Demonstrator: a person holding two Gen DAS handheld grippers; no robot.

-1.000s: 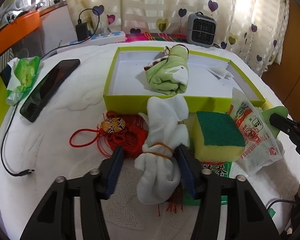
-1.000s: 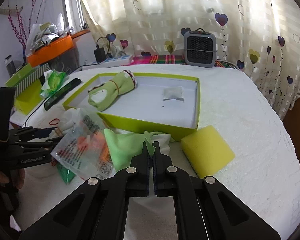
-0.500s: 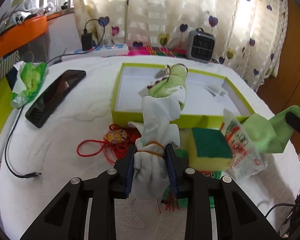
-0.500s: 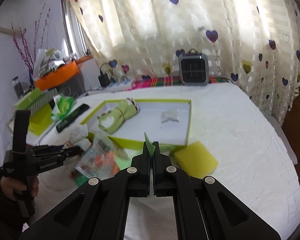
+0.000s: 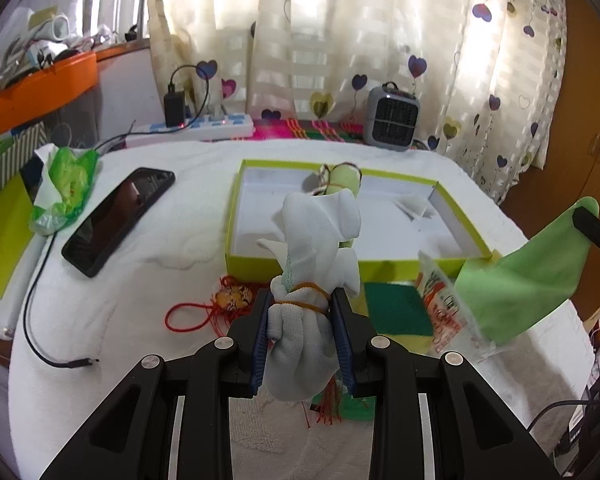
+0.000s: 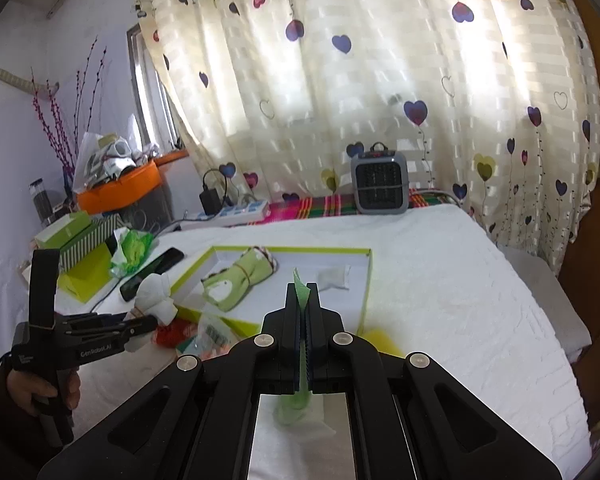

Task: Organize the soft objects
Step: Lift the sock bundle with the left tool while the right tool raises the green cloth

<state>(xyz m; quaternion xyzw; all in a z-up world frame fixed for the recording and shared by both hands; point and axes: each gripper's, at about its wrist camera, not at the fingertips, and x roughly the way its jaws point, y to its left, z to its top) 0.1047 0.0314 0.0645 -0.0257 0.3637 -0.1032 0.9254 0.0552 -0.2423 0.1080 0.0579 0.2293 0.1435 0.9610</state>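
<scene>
left tool (image 5: 302, 336) clamped on the white cloth bundle tied with an orange rubber band (image 5: 314, 276), held clear of the white towel-covered tabletop (image 5: 112, 288), just in front of the lime-green shallow cardboard box (image 5: 260, 258). a rolled green towel (image 5: 342, 178) sits at the box's far end. right tool (image 6: 304, 344) pinched together on a thin light-green cloth (image 5: 524, 276), hanging free. step looks like carry-to-box. next: move each piece over the box's bare floor, then release.

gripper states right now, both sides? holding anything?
Left gripper: closed on the white cloth bundle tied with a rubber band, lifted off the table.
Right gripper: shut on the green cloth, which hangs from it.
</scene>
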